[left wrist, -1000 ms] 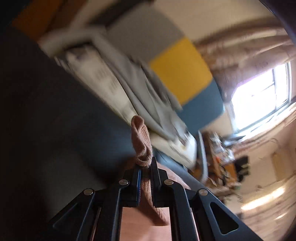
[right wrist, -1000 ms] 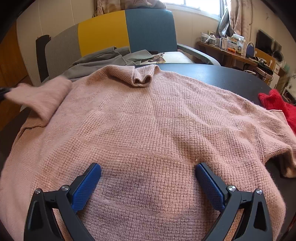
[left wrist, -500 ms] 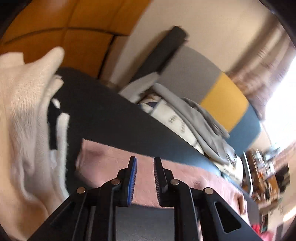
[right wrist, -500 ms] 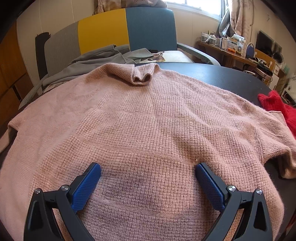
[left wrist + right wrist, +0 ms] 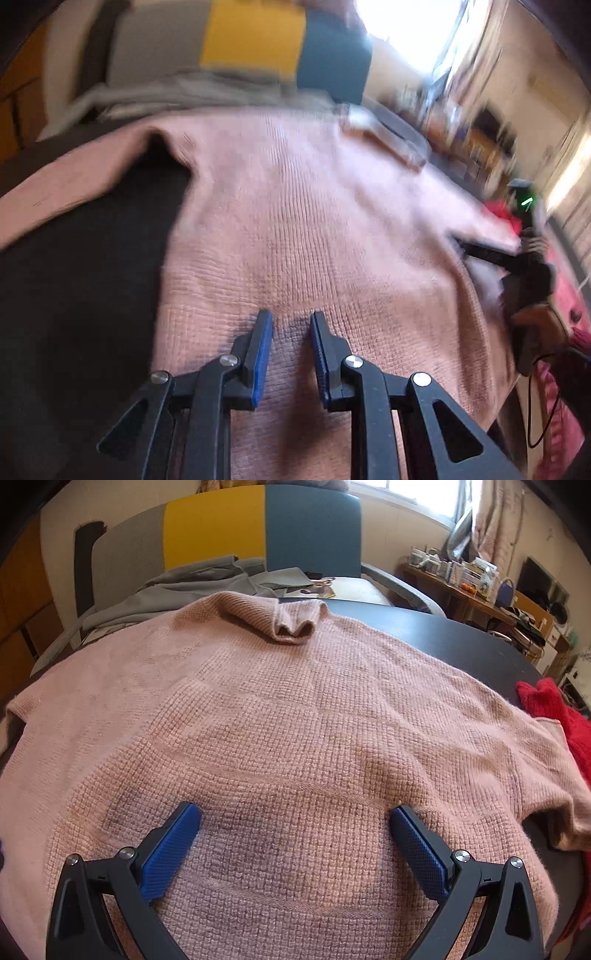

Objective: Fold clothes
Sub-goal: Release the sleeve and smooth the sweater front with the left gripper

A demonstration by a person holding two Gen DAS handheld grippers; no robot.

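Observation:
A pink knit sweater (image 5: 295,709) lies spread flat on the dark table (image 5: 461,638), its folded collar (image 5: 291,622) at the far side. My right gripper (image 5: 295,812) stands wide open over the sweater's near hem area, and nothing is between its fingers. In the blurred left wrist view, the sweater (image 5: 314,221) fills the middle and one sleeve (image 5: 55,184) stretches out to the left. My left gripper (image 5: 290,325) hovers over the sweater's body with its blue pads a narrow gap apart, holding nothing.
A red garment (image 5: 550,705) lies at the table's right edge. Behind the table, a grey garment (image 5: 184,587) is draped on a chair (image 5: 258,528) with a grey, yellow and blue back. Bare dark table (image 5: 74,277) shows left of the sweater.
My left gripper let go of the pink sleeve it held a second ago and swung round over the sweater's body. The sleeve now lies flat. The right gripper has stayed put.

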